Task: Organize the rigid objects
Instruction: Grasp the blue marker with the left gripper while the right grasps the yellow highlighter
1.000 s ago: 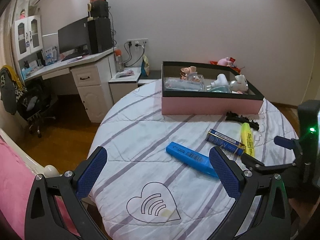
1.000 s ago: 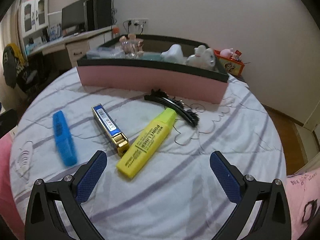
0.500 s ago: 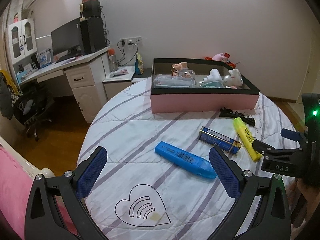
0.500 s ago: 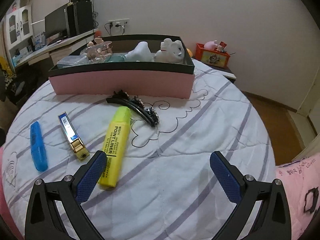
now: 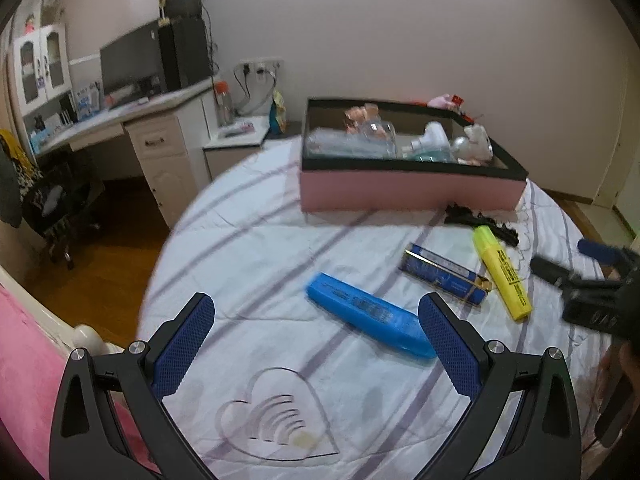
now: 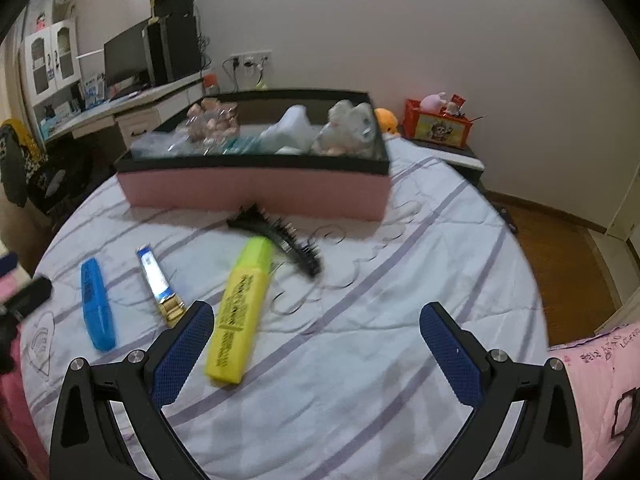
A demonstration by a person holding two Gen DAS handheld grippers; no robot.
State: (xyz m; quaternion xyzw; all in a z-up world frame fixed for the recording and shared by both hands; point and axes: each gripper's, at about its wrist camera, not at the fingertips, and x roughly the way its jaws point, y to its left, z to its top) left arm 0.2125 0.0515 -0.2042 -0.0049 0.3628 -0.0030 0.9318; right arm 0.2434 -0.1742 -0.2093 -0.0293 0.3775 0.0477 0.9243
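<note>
On the striped bedspread lie a blue marker (image 5: 370,317) (image 6: 96,304), a dark blue and gold flat case (image 5: 446,274) (image 6: 160,286), a yellow highlighter (image 5: 502,272) (image 6: 240,310) and a black hair clip (image 5: 482,222) (image 6: 280,236). Behind them stands a pink box with a black rim (image 5: 408,190) (image 6: 256,190), holding toys and clear items. My left gripper (image 5: 320,340) is open, hovering just short of the blue marker. My right gripper (image 6: 320,348) is open above the sheet, the highlighter beside its left finger.
A white desk with a monitor (image 5: 132,60) and drawers stands at the back left, a low white nightstand (image 5: 236,138) beside it. A red toy box (image 6: 438,124) sits behind the bed at the right. Wooden floor surrounds the round bed; pink fabric (image 5: 28,364) lies near left.
Both grippers shifted: the left view slid so the objects sit further right and nearer. In the right view the highlighter and box came closer and the scene moved rightward. Jaws stayed open.
</note>
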